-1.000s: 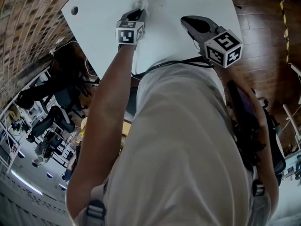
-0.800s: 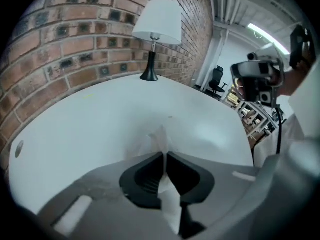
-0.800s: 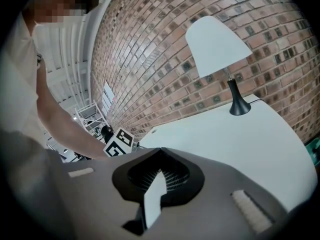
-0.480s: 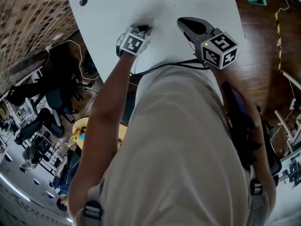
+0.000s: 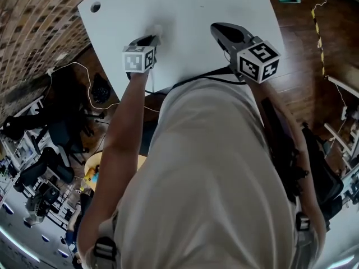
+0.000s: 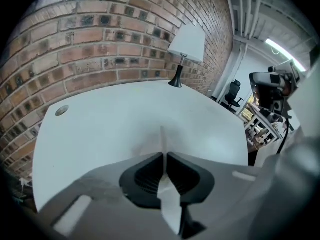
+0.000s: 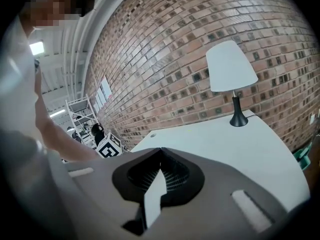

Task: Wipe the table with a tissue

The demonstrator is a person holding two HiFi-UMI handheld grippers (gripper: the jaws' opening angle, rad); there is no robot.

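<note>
Pinching thin white tissue (image 6: 161, 135), left gripper's (image 6: 164, 154) jaws overhang smooth white table (image 6: 100, 129); right gripper's (image 7: 160, 150) press together.

The flat white table (image 5: 185, 15) looks smooth and matt, no shine at all. The thin white paper tissue (image 6: 161, 134) is soft and a bit creased. The left gripper (image 6: 164, 156) is matt grey plastic with black ribbed pads (image 6: 145, 176). The red-brown brick wall (image 6: 100, 39) is rough, and the dark wooden floor (image 5: 297, 77) has a slight sheen.
</note>
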